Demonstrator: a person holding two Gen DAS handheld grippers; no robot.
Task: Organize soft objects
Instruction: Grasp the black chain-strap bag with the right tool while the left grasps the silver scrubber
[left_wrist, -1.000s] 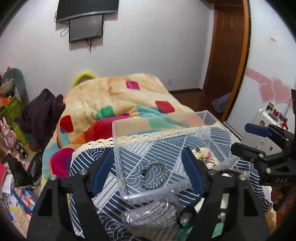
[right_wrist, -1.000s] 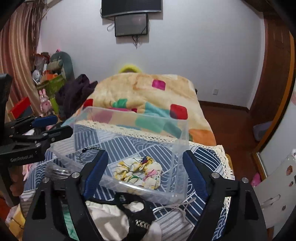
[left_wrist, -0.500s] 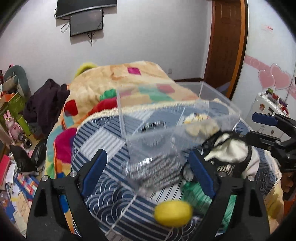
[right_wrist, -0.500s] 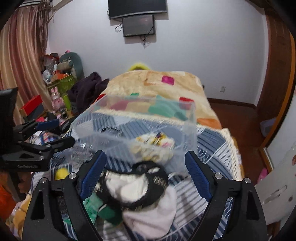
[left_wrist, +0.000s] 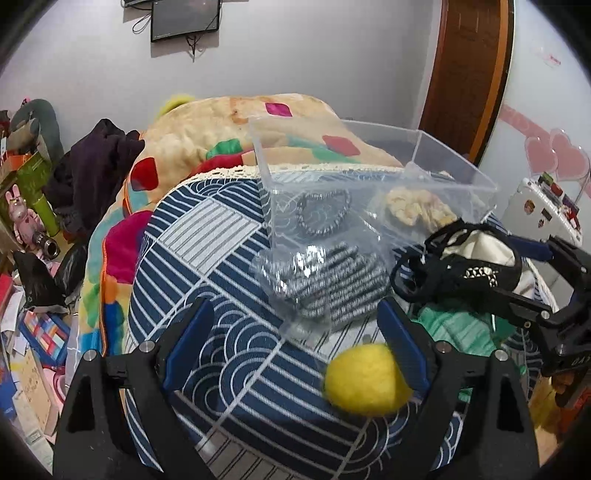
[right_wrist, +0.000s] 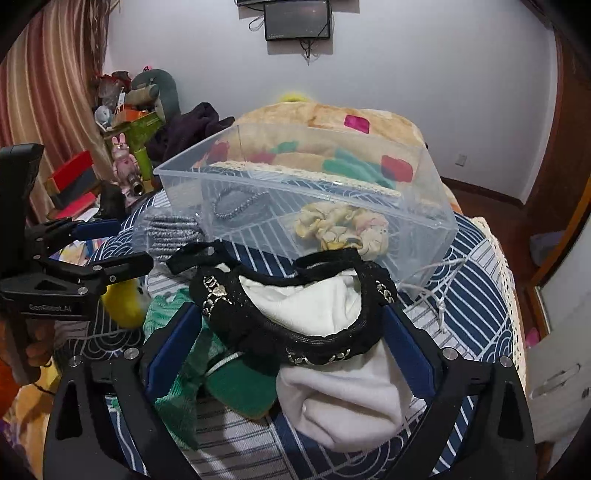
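A clear plastic box (left_wrist: 454, 155) (right_wrist: 417, 236) stands on the blue patterned tablecloth (left_wrist: 221, 240). It holds a black hair tie (left_wrist: 324, 214) (right_wrist: 236, 203) and a floral scrunchie (left_wrist: 413, 210) (right_wrist: 343, 225). A clear bag of striped hair ties (left_wrist: 332, 284) (right_wrist: 173, 229) lies in front of it. A yellow fuzzy ball (left_wrist: 367, 380) (right_wrist: 122, 299) lies by my open, empty left gripper (left_wrist: 295, 343). A white cloth with black trim (right_wrist: 332, 317) (left_wrist: 476, 258) and a green cloth (right_wrist: 184, 362) (left_wrist: 458, 325) lie between the fingers of my open, empty right gripper (right_wrist: 288, 354).
A bed with a colourful blanket (left_wrist: 221, 122) lies behind the table. Dark clothes (left_wrist: 96, 162) and toys (right_wrist: 125, 158) are piled at the left. A wooden door (left_wrist: 472, 74) and a white cabinet (left_wrist: 543, 206) stand at the right.
Both grippers have pulled back from the box and lowered. The yellow ball, bag of hair ties and cloth pile have come into view close in front of them.
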